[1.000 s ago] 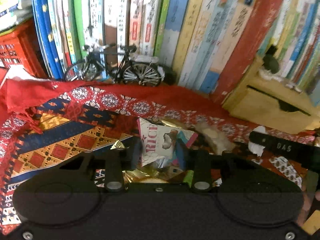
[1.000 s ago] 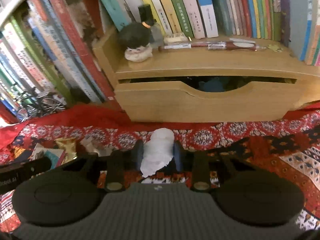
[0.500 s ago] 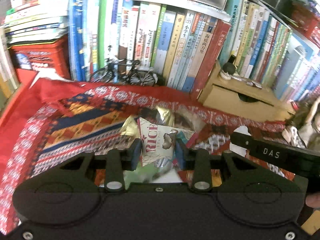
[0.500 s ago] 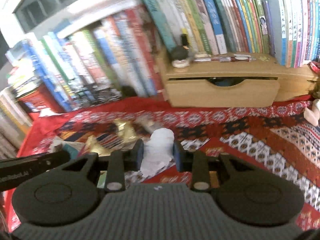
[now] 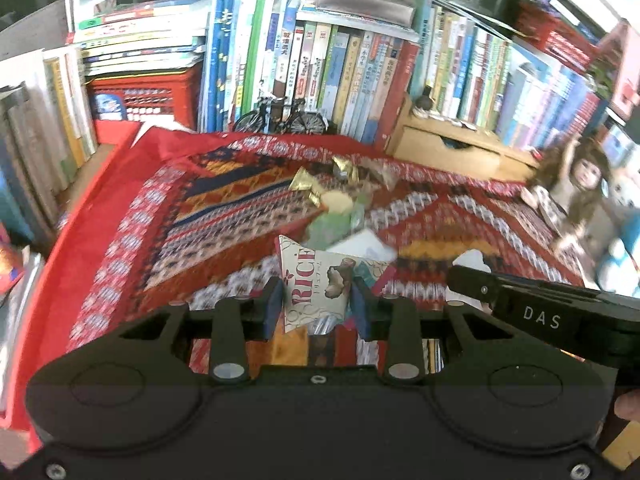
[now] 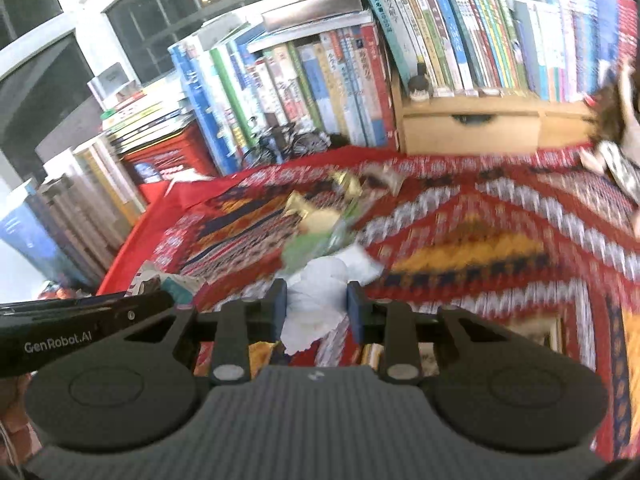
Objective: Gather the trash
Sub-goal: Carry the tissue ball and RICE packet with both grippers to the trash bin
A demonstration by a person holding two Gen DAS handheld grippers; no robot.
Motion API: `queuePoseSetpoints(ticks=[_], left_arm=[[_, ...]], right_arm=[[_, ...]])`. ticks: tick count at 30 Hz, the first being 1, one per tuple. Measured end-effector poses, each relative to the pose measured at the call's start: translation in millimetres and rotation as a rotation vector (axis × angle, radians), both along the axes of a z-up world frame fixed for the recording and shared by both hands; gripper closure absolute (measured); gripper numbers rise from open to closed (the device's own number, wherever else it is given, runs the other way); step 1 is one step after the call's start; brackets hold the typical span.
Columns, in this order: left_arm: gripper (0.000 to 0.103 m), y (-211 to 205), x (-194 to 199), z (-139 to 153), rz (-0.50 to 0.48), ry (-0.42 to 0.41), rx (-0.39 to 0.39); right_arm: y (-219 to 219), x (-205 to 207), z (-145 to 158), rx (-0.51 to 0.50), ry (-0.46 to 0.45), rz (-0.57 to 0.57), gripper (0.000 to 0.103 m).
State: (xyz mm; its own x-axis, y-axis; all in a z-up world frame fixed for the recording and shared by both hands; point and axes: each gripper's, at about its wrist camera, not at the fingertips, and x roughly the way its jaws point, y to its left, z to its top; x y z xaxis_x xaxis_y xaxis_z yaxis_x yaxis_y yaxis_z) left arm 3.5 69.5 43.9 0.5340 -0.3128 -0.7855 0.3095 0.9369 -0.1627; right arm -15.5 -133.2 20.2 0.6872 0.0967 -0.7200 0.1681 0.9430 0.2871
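Note:
My left gripper is shut on a white snack wrapper printed with red letters, held high above the patterned red cloth. In the right wrist view my right gripper is shut on a crumpled white tissue, also lifted off the cloth. Gold foil wrappers and a green and clear plastic wrapper lie on the cloth near its middle, with the gold foil blurred in the right view. The right gripper's body shows at the lower right of the left view.
Rows of upright books line the back. A model bicycle stands before them. A wooden drawer box sits at the back right, a red crate at the back left. A doll lies at the right edge.
Both grippers have risen and pulled back from the shelf, each carrying its piece of trash. More of the cloth and the bookshelf shows now, and the remaining wrappers lie farther below.

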Motion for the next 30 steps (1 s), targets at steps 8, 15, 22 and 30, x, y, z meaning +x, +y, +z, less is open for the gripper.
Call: queuePoseSetpoints(ticks=[8, 15, 22, 30], left_arm=[[0.069, 74, -89, 9, -0.067, 0.014, 0.004], [0.069, 103, -139, -8, -0.04, 0.055, 0.035], [0.069, 112, -172, -46, 0.029, 0.134, 0.087], [0.068, 131, -211, -109, 0.1, 0.251, 0.134]], right_arm=[[60, -98, 11, 0.03, 0.023, -0.049, 0.067], [78, -143, -4, 0.082, 0.064, -0.016, 0.067], [96, -160, -31, 0.09, 0.123, 0.089, 0.066], [131, -186, -92, 0.092, 0.239, 0.231, 0.065]])
